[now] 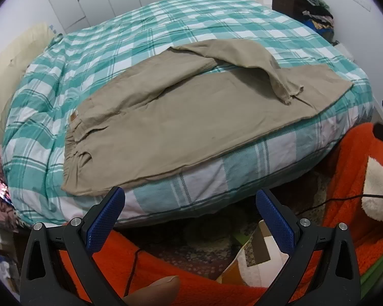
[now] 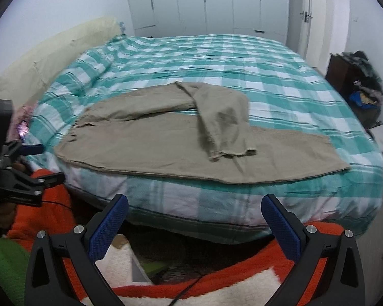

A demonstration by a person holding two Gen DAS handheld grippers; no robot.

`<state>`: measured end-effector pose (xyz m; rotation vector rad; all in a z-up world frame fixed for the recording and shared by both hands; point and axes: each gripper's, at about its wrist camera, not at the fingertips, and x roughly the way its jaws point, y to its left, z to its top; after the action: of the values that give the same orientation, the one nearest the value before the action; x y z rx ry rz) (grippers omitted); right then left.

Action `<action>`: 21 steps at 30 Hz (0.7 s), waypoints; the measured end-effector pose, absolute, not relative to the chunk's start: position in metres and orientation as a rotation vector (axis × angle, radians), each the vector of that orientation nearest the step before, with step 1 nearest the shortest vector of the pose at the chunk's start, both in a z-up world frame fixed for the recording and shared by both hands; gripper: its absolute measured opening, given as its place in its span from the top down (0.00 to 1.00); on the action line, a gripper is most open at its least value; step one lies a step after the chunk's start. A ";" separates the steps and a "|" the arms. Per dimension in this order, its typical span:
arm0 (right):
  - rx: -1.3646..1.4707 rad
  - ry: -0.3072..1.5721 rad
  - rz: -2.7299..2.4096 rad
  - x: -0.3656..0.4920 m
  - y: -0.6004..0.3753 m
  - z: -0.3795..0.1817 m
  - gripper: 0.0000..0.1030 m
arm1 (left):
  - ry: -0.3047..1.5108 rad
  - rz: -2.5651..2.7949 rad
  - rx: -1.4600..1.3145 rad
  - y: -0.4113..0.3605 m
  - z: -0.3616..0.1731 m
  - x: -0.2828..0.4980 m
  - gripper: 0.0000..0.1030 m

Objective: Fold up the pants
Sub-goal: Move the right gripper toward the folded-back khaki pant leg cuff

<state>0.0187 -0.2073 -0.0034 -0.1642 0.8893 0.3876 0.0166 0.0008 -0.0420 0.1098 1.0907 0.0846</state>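
Both my left gripper (image 1: pixel 190 199) and right gripper (image 2: pixel 194 206) gape wide, holding nothing. The soft, limp khaki cotton pants (image 1: pixel 181 112) will drape; I'd pinch the frayed hem (image 2: pixel 233 152) of the crossed-over leg.

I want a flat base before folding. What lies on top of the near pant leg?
The far leg is flopped across the near leg, its hem resting there. What it covers cannot be seen.
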 end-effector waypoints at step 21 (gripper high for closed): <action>-0.296 0.931 0.159 0.033 -0.214 -0.003 0.00 | 1.104 0.075 0.092 0.003 -0.043 0.016 0.01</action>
<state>0.0332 -0.2142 -0.0030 -0.2959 0.9307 0.1589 0.0160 0.0027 -0.0433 0.0924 1.1044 0.0746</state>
